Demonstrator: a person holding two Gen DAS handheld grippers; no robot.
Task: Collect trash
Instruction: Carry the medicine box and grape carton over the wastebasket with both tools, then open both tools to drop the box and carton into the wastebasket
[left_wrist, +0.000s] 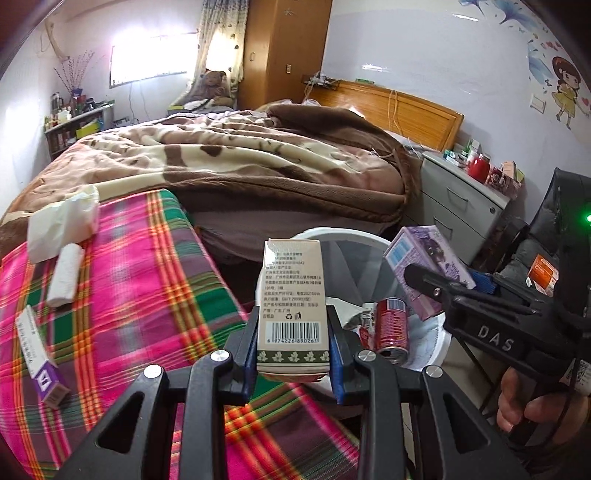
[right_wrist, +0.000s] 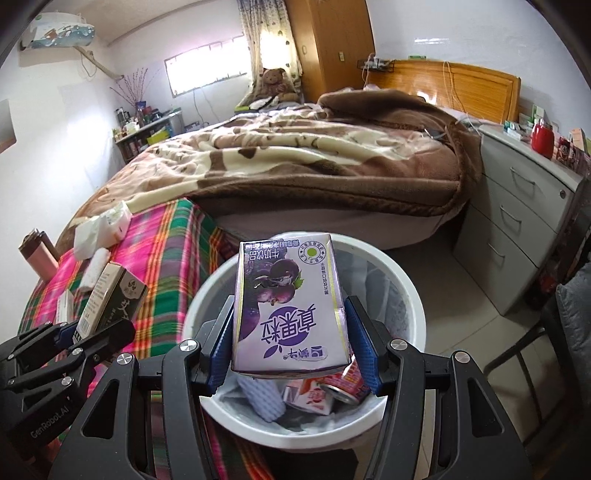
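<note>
Purple milk carton (right_wrist: 291, 306) clamped in right gripper (right_wrist: 291, 354) fingers, over white bin (right_wrist: 413, 306). Left gripper (left_wrist: 293, 347) fingers grip 1 beige box (left_wrist: 291, 302) near bin. Inside bin: 1 red can (right_wrist: 349, 384). On plaid cloth (left_wrist: 147, 288): 2 tissues, 1 small box.

Left gripper (left_wrist: 293, 354): black plastic linkage arms, joined by round silver screws; jaws lined with blue ribbed pads. "GenRobot.AI" printed in white on body, seen from right wrist view. Right gripper (right_wrist: 291, 354): same black arms, silver screws, blue pads; "DAS" embossed on side; green light lit on housing. Bare hand (left_wrist: 517, 406) seen on grip, skin uncovered.
</note>
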